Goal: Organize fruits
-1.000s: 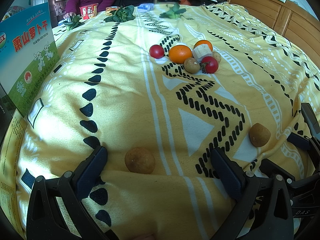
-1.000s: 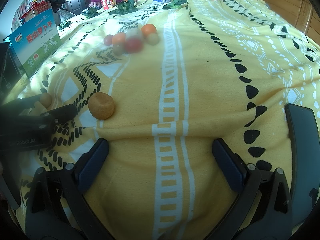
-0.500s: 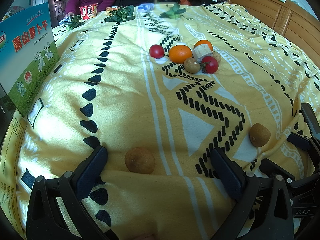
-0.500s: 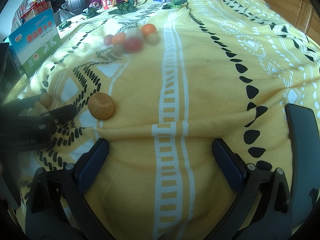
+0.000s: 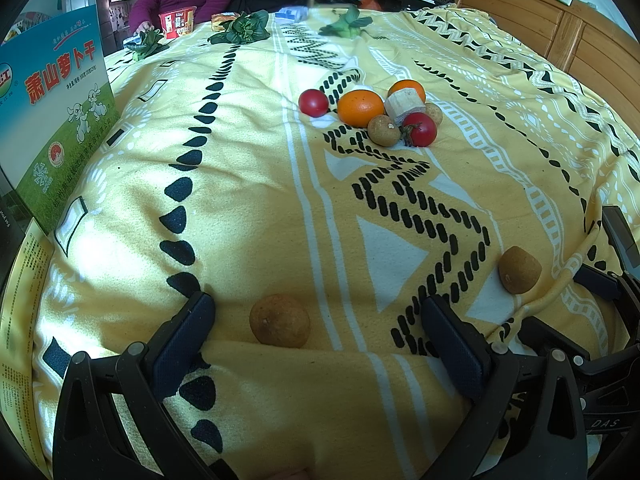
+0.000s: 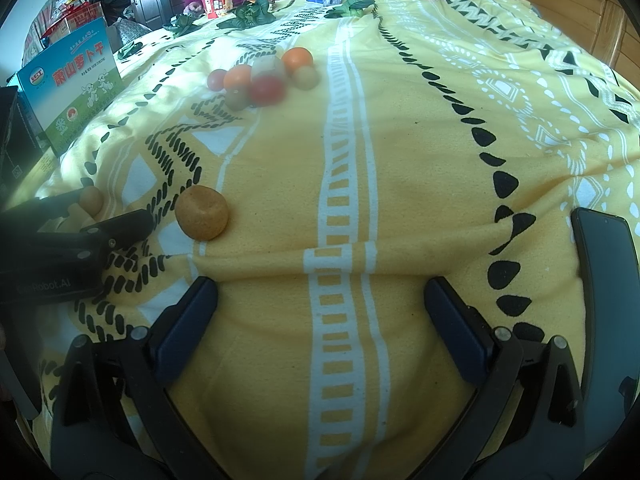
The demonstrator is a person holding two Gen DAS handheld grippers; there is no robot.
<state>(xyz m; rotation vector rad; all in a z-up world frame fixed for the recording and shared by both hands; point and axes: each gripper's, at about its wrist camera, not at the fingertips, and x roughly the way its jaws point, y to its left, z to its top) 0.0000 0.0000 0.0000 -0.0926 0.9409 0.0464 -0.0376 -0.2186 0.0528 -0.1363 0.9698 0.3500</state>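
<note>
A yellow patterned blanket covers the bed, carrying two brown fruits up close, a far cluster of fruit, leafy greens and, seemingly, a phone.

Bright daylight falls in patches across the yellow patterned blanket, with shadow near the bottom. Fisheye distortion bends the dark-vignetted edges. In the right wrist view, the distant cluster of red and orange fruits is blurred.

Oranges: two. Tomatoes: two. Brown fruits: four. Wooden block: one.
</note>
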